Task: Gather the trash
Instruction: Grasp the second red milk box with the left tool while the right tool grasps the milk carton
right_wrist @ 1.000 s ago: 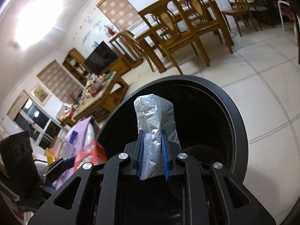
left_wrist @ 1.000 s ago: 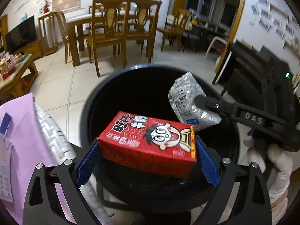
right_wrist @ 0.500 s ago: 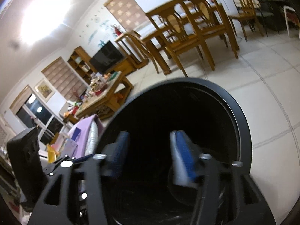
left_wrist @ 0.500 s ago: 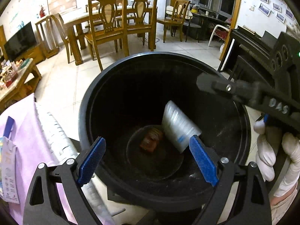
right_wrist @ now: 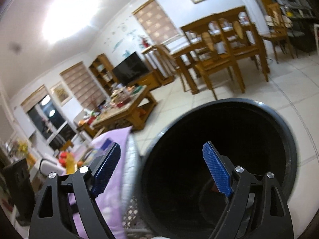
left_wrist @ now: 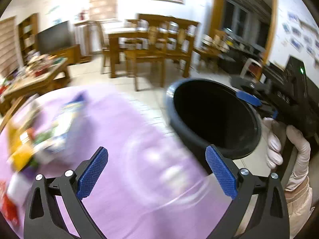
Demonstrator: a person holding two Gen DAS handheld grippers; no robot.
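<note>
Hovering empty: left gripper (left_wrist: 156, 171) jaws spread over purple cloth (left_wrist: 139, 149), right gripper (right_wrist: 162, 171) spread at black trash bin (right_wrist: 287, 139) rim. Blurred litter pile (left_wrist: 33, 139) at 9 o'clock remains, likely next; bin contents unclear.

Your left gripper (left_wrist: 156, 170) and right gripper (right_wrist: 163, 169) share black skeletal frames, silver screws and blue textured pads (right_wrist: 217, 171). Your right hand (left_wrist: 287, 149) wears a whitish glove above a pale cuff.
</note>
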